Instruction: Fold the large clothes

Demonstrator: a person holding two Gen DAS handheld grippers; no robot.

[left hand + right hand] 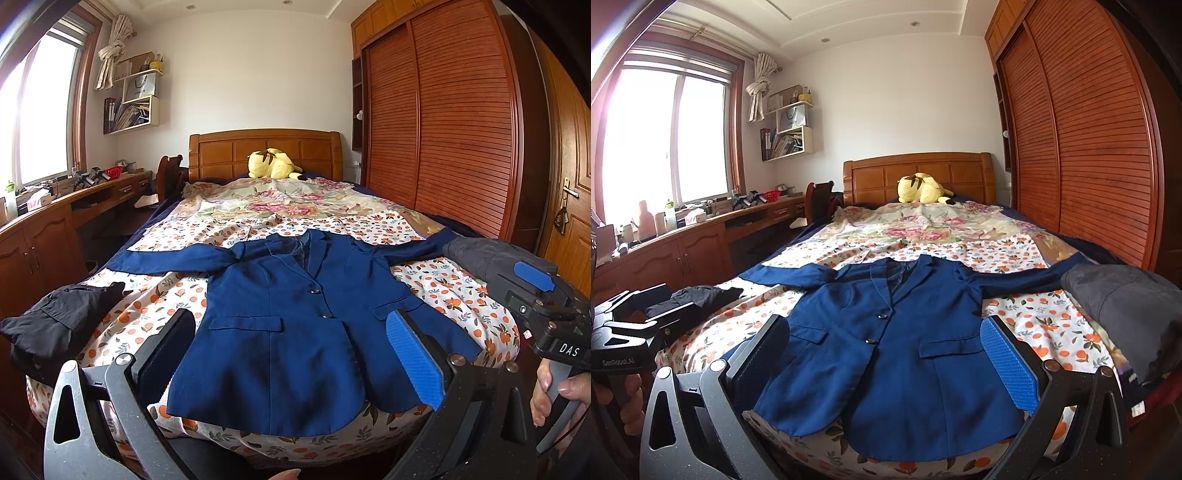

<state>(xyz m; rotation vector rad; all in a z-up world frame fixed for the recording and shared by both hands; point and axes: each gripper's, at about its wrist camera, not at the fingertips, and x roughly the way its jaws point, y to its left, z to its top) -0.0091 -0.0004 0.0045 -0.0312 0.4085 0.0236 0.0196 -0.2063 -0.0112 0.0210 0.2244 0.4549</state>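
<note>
Bed [177,295] w/ orange-print sheet: blue blazer [291,332] flat, front up, sleeves spread. L gripper [295,354] & R gripper [886,358] above hem, jaws wide apart, nothing held.

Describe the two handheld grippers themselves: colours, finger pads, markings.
Both match: speckled grey metal linkage arms with triangular cut-outs and round pivot bolts, carrying black fingers. Each has one ribbed bright blue pad and one dark pad. Seen from the left camera, the right gripper has a black body, a blue plastic tab, white "DAS" lettering and a grey handle. The left gripper body reads "GenRobot.AI". No sleeves visible.
</note>
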